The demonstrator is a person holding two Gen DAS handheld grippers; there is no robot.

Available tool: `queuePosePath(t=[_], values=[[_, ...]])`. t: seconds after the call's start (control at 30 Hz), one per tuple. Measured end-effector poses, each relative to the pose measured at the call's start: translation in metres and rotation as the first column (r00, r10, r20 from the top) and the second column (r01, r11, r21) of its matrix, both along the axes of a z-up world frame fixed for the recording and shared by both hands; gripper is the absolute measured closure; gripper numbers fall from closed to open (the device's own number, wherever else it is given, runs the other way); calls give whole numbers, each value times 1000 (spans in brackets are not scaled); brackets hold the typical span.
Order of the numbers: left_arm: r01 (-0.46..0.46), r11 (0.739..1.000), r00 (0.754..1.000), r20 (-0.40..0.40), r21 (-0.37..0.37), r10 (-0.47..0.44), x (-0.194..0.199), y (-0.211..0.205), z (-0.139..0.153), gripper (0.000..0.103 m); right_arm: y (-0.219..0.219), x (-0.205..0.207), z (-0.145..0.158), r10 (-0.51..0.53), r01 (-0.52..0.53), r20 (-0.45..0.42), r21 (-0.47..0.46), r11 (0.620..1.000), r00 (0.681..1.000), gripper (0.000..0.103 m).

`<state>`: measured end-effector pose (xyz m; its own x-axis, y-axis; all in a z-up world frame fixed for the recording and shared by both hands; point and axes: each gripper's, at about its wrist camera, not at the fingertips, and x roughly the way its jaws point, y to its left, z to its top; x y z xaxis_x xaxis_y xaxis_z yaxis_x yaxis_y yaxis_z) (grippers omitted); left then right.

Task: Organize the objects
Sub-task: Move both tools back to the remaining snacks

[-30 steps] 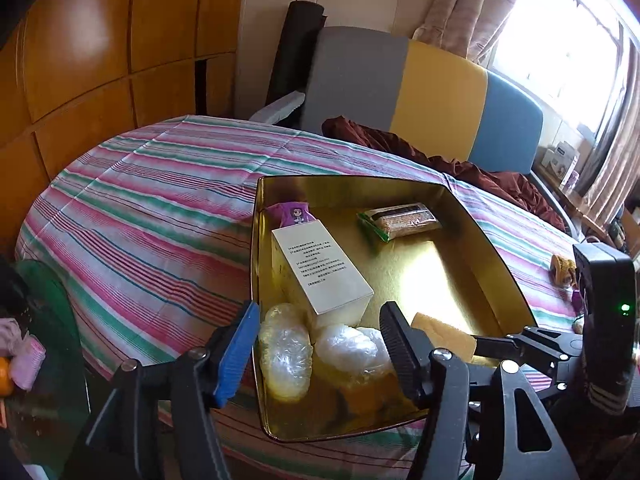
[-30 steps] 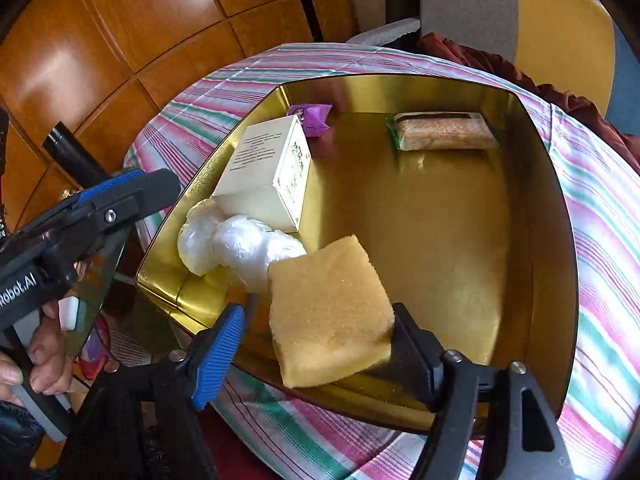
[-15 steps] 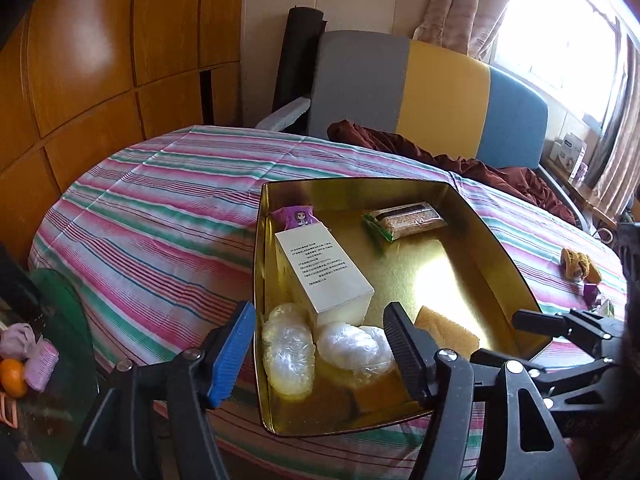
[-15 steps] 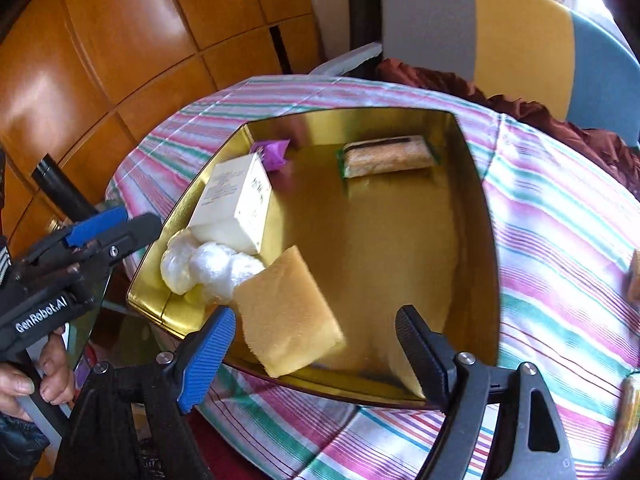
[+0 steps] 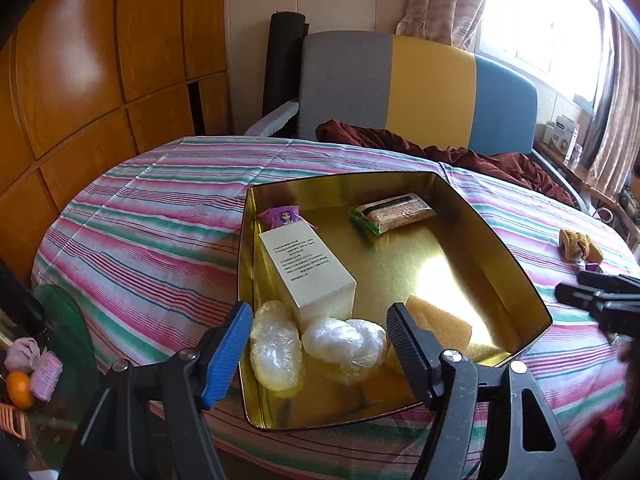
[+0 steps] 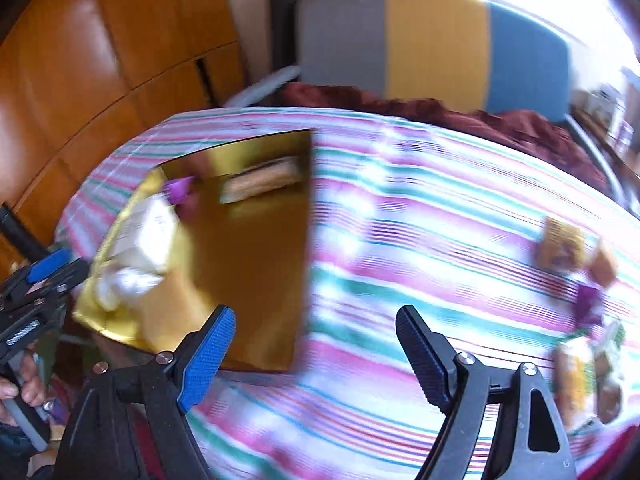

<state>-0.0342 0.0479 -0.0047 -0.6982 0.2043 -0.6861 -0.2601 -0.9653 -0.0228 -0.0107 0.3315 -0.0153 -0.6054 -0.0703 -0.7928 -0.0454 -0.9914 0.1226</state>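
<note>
Both claws are hanging wide open with nothing in them: the left claw over the near edge of the gold tin, the right claw over the striped cloth. Sitting in the tin are one white box, two plastic-wrapped lumps at 6 o'clock, one yellow sponge at 5 o'clock, one purple packet at 11 o'clock and one cracker pack at 12 o'clock. Lying on the cloth at 3 o'clock of the tin are blurry snacks; I cannot count them.
</note>
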Motion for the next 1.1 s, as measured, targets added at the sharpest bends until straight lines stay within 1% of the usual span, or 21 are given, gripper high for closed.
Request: queuePosePath(t=[0.13,0.2,0.3,0.43,0.53,0.57,0.6,0.63,0.67,0.7,0.73,0.77,0.83,0.93,1.0,1.1], values=[[2,1000,1000,13,-3,-2,1,3,-4,31,56,14,4,-137,137,6,22,990,990,19],[4,1000,1000,18,-9,-4,1,5,-5,31,85,22,7,-212,212,8,25,977,977,19],[9,1000,1000,24,-10,-9,1,8,-7,31,130,38,12,-325,325,6,18,945,946,19],[24,1000,999,25,-16,-24,1,13,-8,31,181,61,18,-460,460,-4,-25,887,888,19],[44,999,999,27,-13,-44,2,20,-7,31,221,81,17,-558,555,-11,-91,827,830,19],[52,999,998,27,-12,-51,3,22,-6,31,233,89,14,-592,586,-7,-124,801,806,18],[62,998,998,24,-12,-62,3,26,-5,31,244,96,9,-621,612,14,-190,767,783,17],[72,997,997,22,-12,-72,4,29,-3,31,256,103,3,-642,625,35,-270,732,766,17],[85,996,996,20,-11,-85,5,34,-1,31,263,107,1,-657,633,38,-315,707,753,17],[100,995,995,20,-6,-100,5,38,0,31,267,112,3,-674,638,18,-342,690,738,17],[117,993,993,23,3,-117,5,43,1,31,268,115,5,-687,644,4,-354,679,727,17],[138,990,990,28,16,-138,6,50,2,31,268,116,5,-691,643,-1,-367,672,722,17],[177,984,983,38,36,-178,7,62,4,30,267,117,6,-685,623,-16,-399,672,728,17],[261,963,963,45,69,-264,14,87,8,28,267,122,8,-696,617,-40,-429,660,717,17],[318,944,946,42,82,-322,20,107,11,25,273,129,6,-715,619,-39,-470,630,698,17],[399,911,913,49,105,-405,29,139,12,20,284,140,-1,-749,622,-15,-545,562,663,17]])
